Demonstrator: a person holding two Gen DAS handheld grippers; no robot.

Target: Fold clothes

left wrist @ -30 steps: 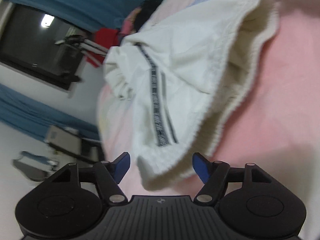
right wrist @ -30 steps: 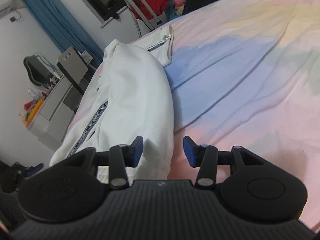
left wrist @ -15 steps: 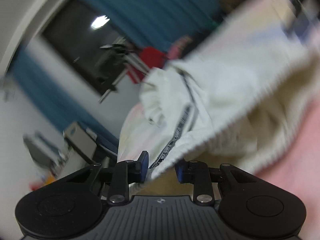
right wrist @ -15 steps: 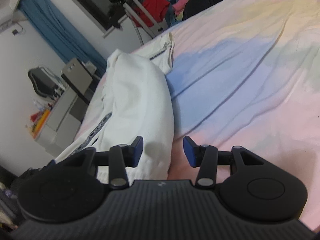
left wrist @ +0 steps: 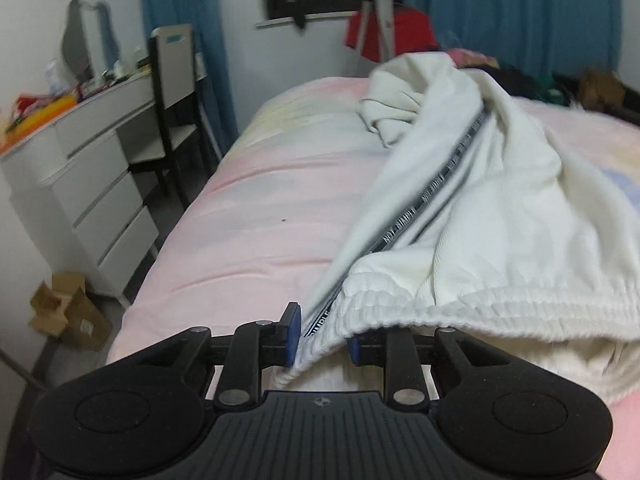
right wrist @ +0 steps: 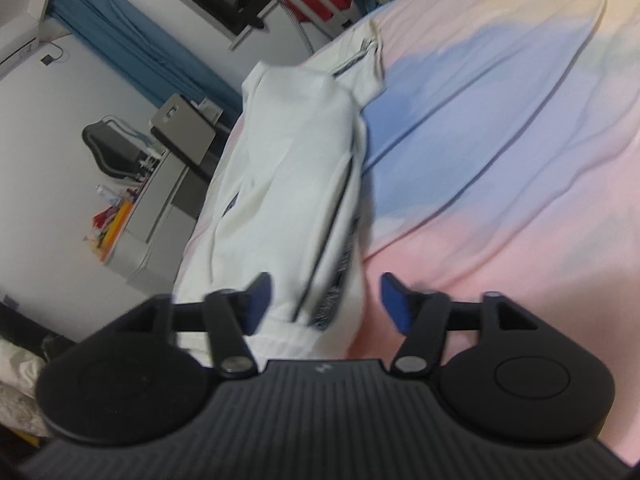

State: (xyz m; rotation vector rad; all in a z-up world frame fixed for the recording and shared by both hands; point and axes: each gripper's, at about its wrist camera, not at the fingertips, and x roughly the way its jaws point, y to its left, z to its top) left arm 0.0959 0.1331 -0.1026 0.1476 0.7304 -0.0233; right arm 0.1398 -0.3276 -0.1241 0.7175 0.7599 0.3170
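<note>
White trousers (left wrist: 500, 208) with a dark lettered side stripe lie bunched on a pastel pink and blue bed sheet (left wrist: 260, 220). My left gripper (left wrist: 320, 340) has the ribbed waistband corner between its blue pads; its jaws are closing and the cloth is pinched and lifted off the sheet. In the right wrist view the trousers (right wrist: 292, 168) stretch away over the sheet (right wrist: 500, 140). My right gripper (right wrist: 324, 300) hovers over the near end of the trousers. Its jaws are opening, and the striped cloth lies between the pads, touching neither.
A white dresser (left wrist: 92, 160) and a chair (left wrist: 176, 92) stand left of the bed, with cardboard boxes (left wrist: 68, 312) on the floor. A tripod (left wrist: 376, 12), red cloth (left wrist: 408, 28) and dark piled clothes (left wrist: 560, 84) sit beyond the bed's far end.
The left gripper has rolled upright, shut on the waistband and lifted it. The right gripper's jaws have spread wide, and the striped end of the trousers now lies between them.
</note>
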